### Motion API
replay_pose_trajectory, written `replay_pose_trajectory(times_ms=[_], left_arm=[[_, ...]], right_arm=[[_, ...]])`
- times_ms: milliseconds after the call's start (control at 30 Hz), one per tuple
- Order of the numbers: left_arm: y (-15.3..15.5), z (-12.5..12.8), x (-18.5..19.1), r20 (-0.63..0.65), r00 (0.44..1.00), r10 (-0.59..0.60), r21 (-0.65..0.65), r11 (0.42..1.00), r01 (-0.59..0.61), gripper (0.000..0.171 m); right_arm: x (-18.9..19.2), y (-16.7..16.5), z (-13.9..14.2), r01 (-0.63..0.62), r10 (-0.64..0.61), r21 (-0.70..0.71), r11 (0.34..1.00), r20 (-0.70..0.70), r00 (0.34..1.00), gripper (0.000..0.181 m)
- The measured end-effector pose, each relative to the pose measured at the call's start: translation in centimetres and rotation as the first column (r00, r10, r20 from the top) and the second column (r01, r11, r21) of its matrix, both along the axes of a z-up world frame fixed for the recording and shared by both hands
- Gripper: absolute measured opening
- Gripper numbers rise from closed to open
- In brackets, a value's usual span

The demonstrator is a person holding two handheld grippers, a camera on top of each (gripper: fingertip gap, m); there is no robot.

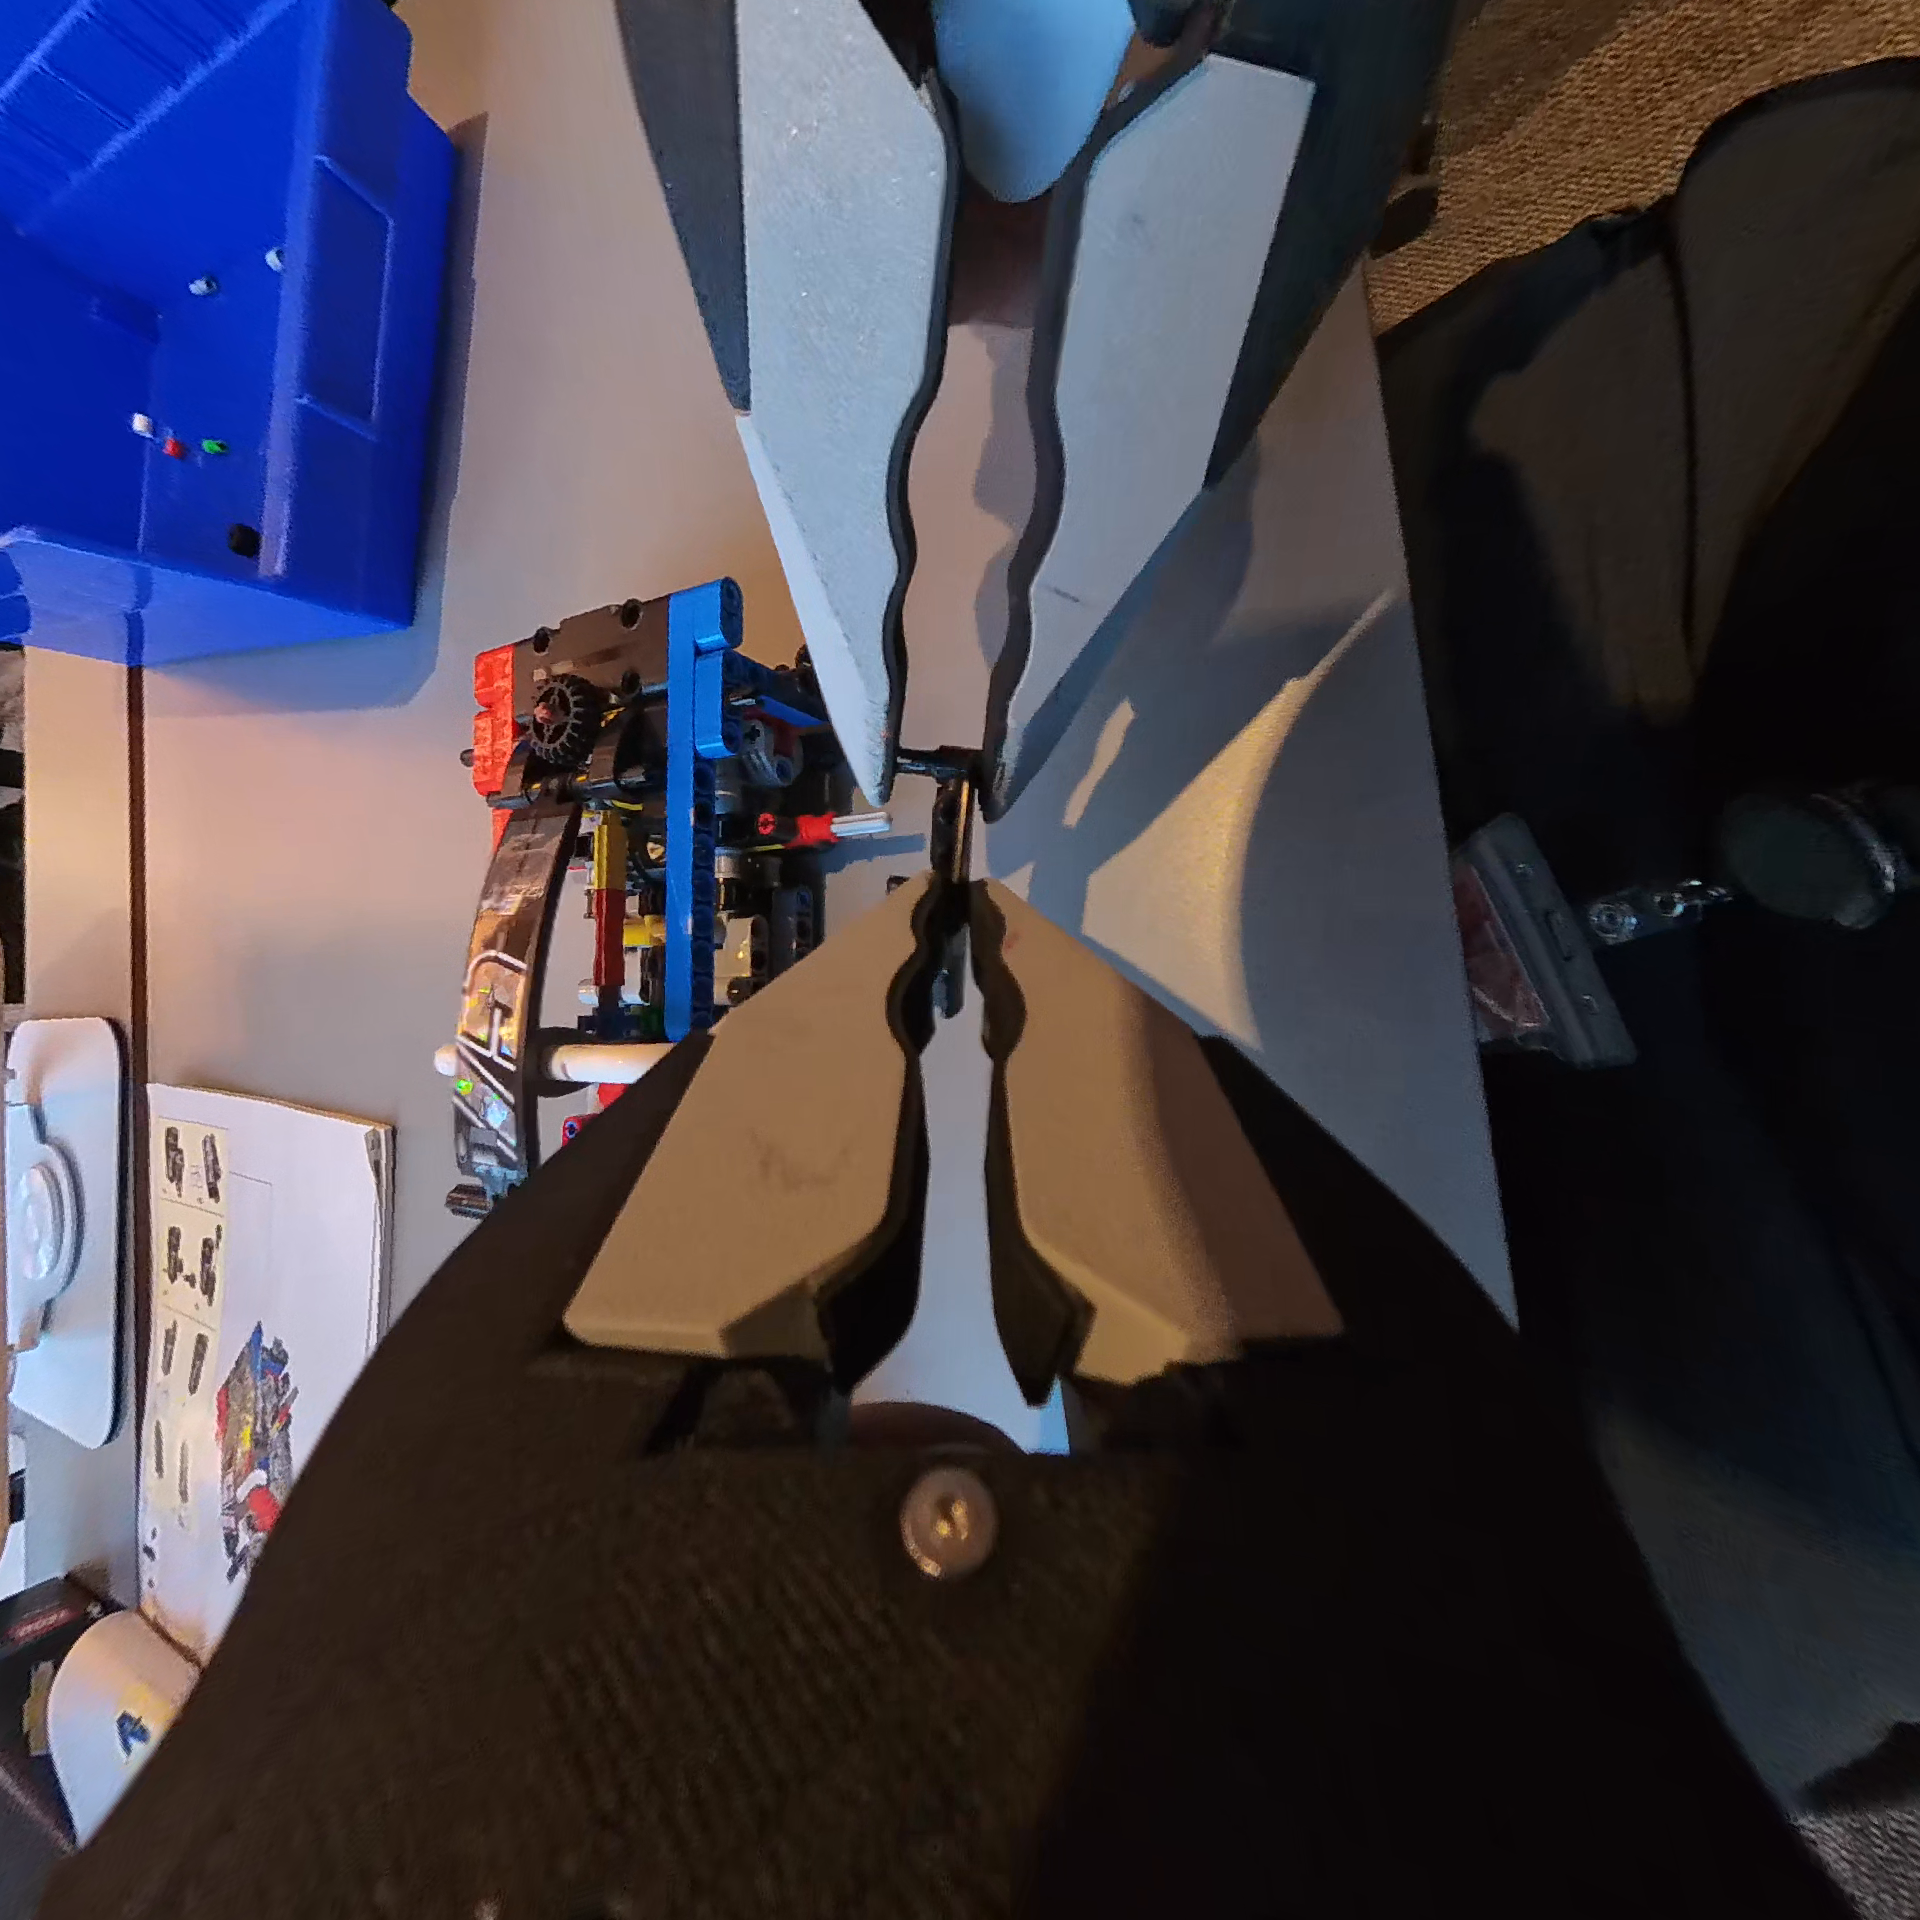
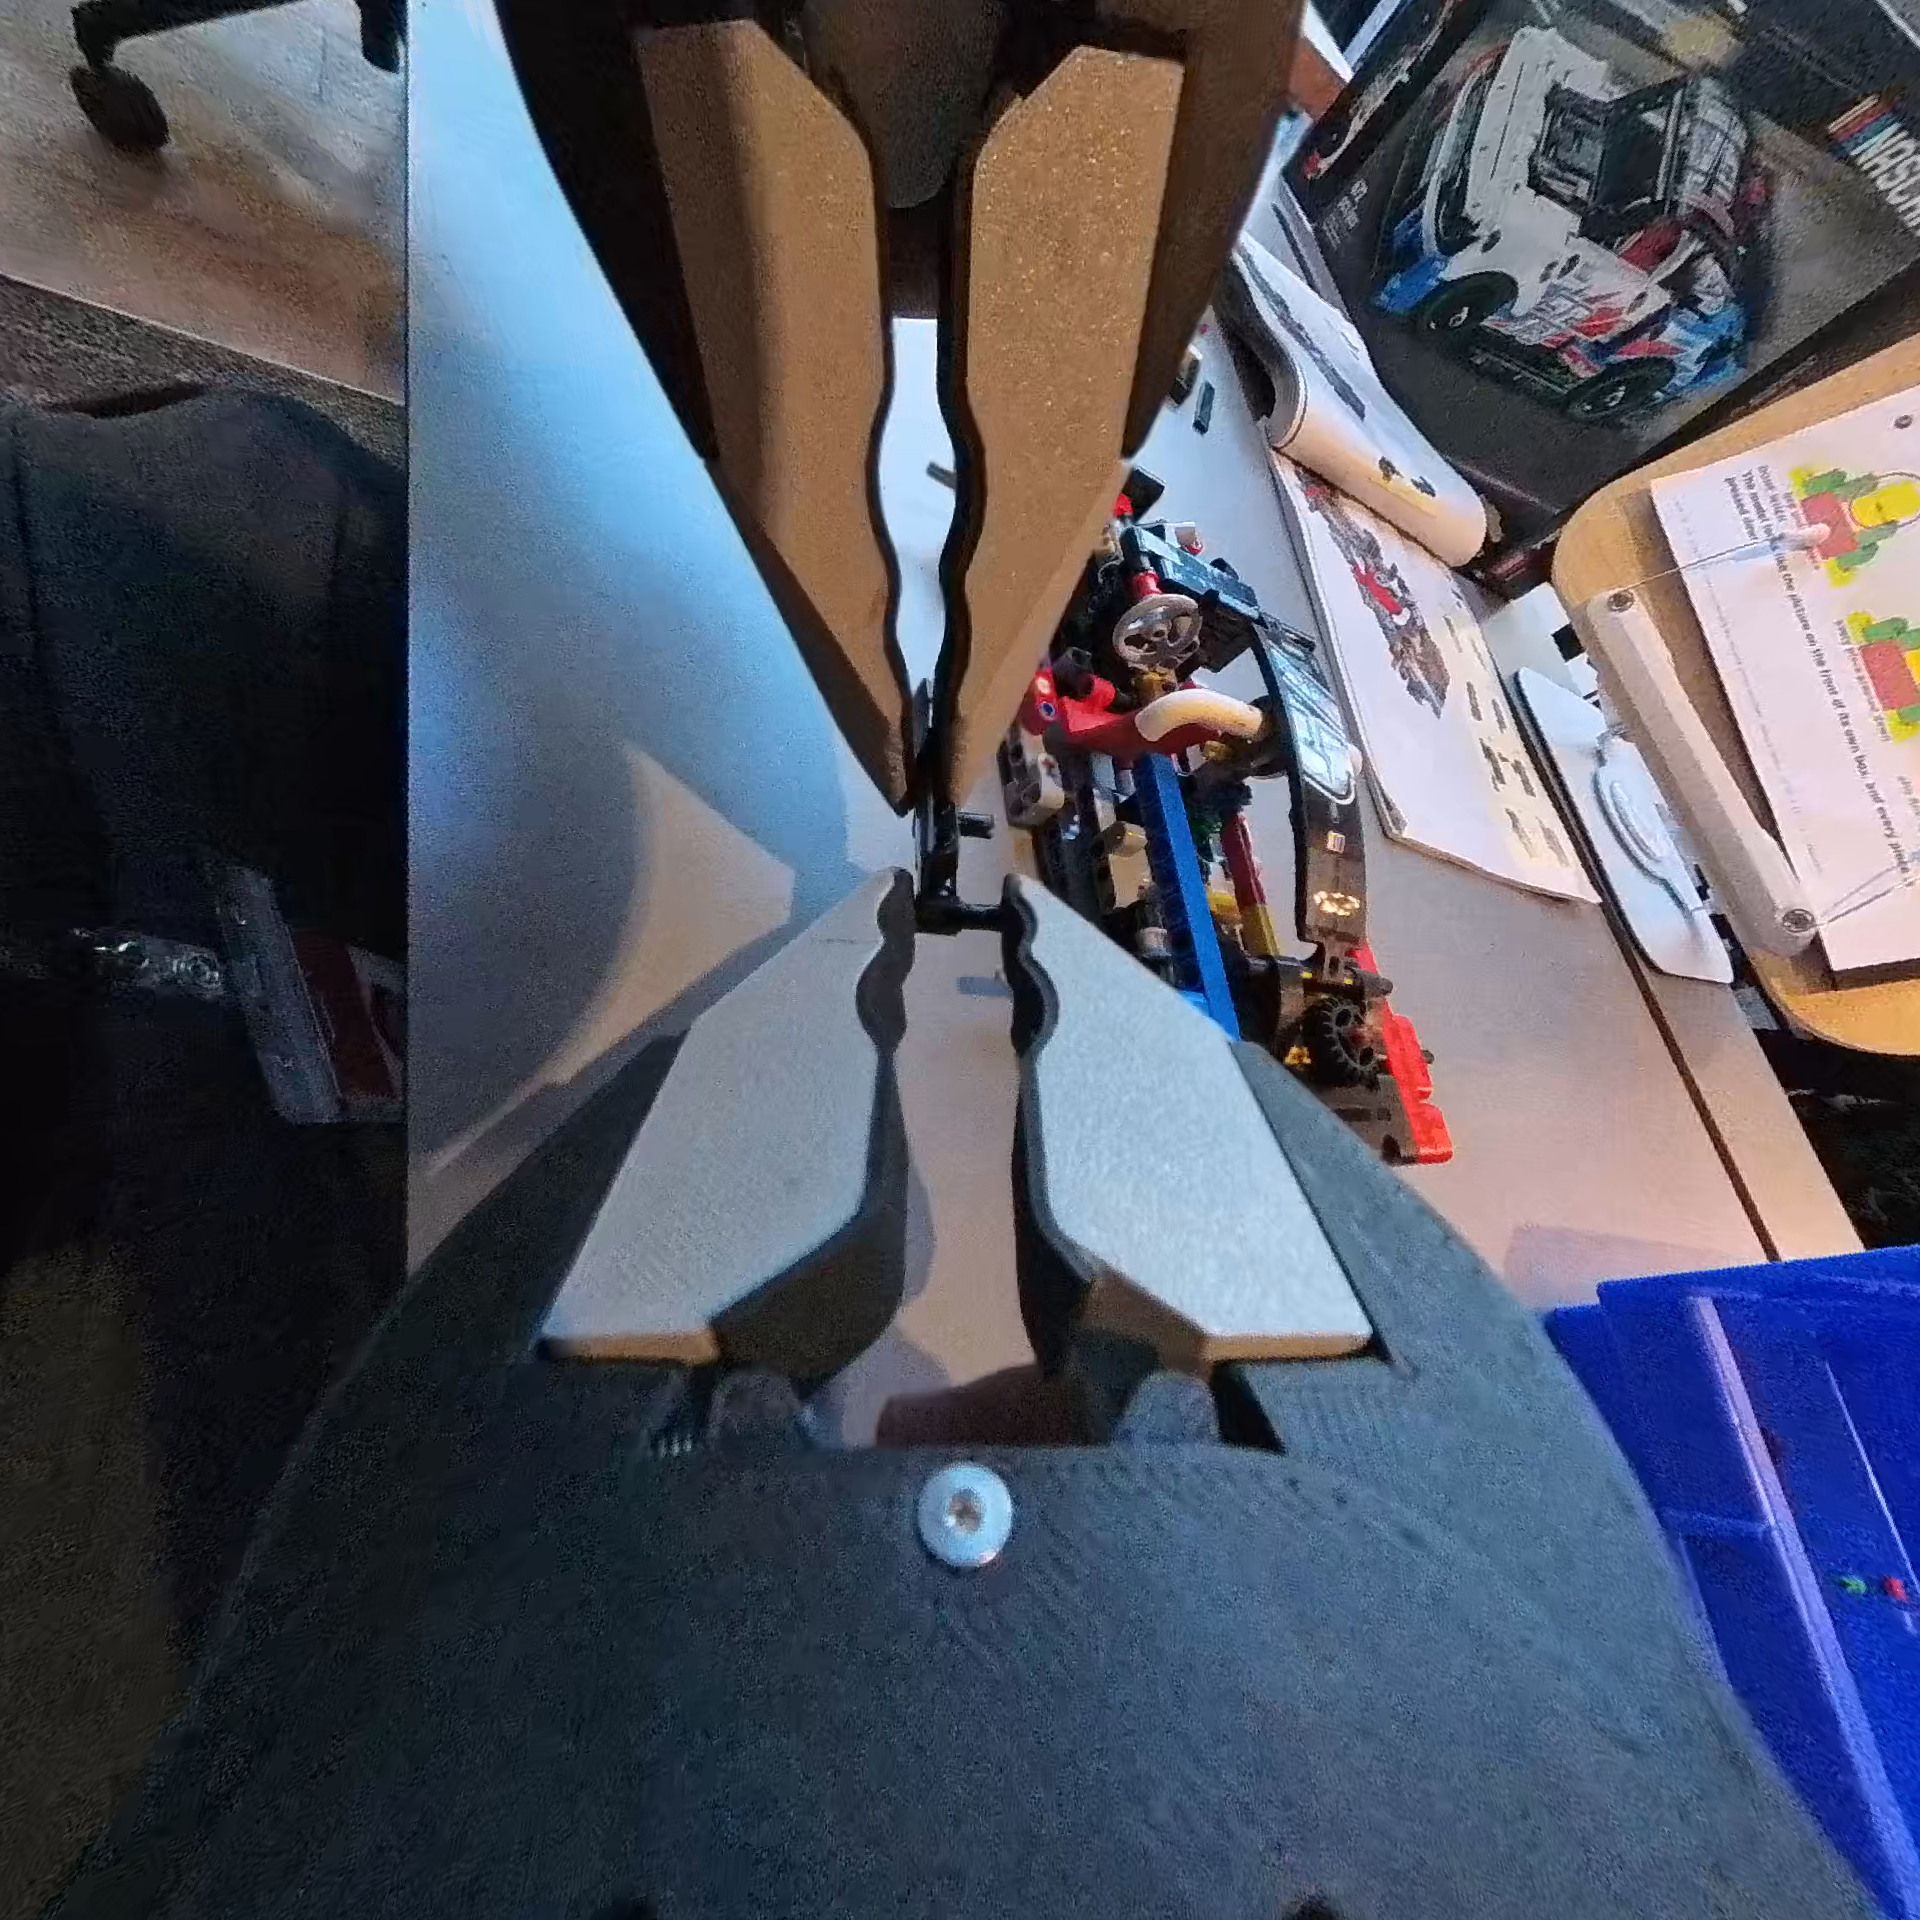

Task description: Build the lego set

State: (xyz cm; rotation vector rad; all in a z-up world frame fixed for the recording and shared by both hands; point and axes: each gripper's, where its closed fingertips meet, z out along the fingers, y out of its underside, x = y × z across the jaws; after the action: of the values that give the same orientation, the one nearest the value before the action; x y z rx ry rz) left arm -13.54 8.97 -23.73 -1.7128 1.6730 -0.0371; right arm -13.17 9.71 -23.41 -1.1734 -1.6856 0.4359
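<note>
The left gripper (image 1: 948,902) was pinched onto a small black lego piece (image 1: 954,821) while the right gripper (image 2: 958,914), facing it tip to tip, clamped a short black pin (image 2: 971,912) at that piece's other end, both held above a pale grey table (image 1: 312,831). Just beside the 2 grippers on the table sat the partly built lego model (image 1: 665,831), with an open instruction booklet (image 1: 260,1299) and a blue bin (image 1: 208,312) farther out. Beyond the table edge lay brownish carpet (image 1: 1610,135).
</note>
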Motion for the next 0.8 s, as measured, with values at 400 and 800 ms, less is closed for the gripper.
replay_pose_trajectory(times_ms=[400, 800], left_arm=[[0.9, -0.6, -0.2, -0.067, 0.996, 0.066, -0.022, 0.997, -0.068, 0.000], [1.2, -0.7, -0.4, -0.053, 0.992, 0.113, -0.001, 0.994, -0.114, 0.001]], right_arm=[[-0.4, 0.1, 0.2, 0.040, -0.045, 0.126, 0.991, 0.034, 0.998, 0.001], [0.1, 0.4, 0.0, 0.029, -0.029, 0.002, 1.000, 0.000, 1.000, 0.000]])
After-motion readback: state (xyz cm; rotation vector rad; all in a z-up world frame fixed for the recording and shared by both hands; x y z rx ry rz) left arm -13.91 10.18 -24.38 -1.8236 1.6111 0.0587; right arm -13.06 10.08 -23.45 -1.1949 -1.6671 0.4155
